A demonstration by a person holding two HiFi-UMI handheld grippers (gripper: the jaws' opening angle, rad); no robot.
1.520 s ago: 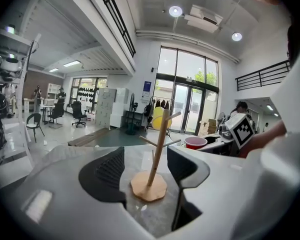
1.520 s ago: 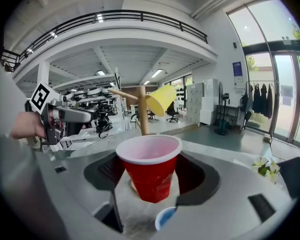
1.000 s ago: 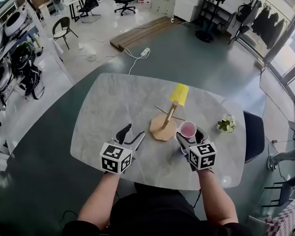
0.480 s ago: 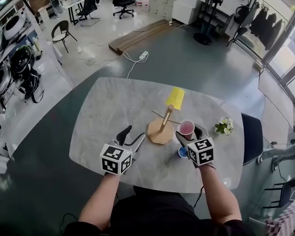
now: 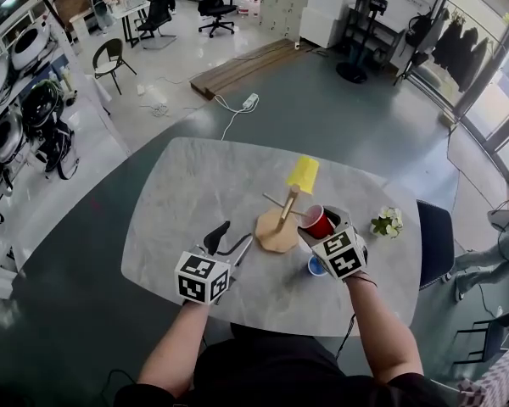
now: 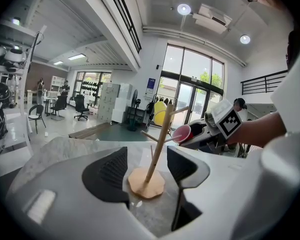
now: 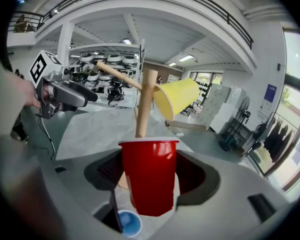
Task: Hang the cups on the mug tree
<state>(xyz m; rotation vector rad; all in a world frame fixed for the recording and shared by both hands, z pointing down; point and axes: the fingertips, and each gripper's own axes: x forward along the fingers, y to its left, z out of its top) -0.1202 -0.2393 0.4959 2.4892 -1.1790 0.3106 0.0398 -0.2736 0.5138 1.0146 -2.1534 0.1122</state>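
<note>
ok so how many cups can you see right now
3. A yellow cup hangs on the mug tree, a red cup is in the right gripper, a blue cup sits on the table beneath it. None seems hidden.

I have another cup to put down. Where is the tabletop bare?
The table is bare over its left half, from far rim to the left tool, and at the right corner nearer than the plant. It is crowded around the mug tree, red cup and blue cup.

The blue cup (image 5: pixel 314 267) is partly hidden, apparently behind the right gripper (image 5: pixel 321 225).
</note>
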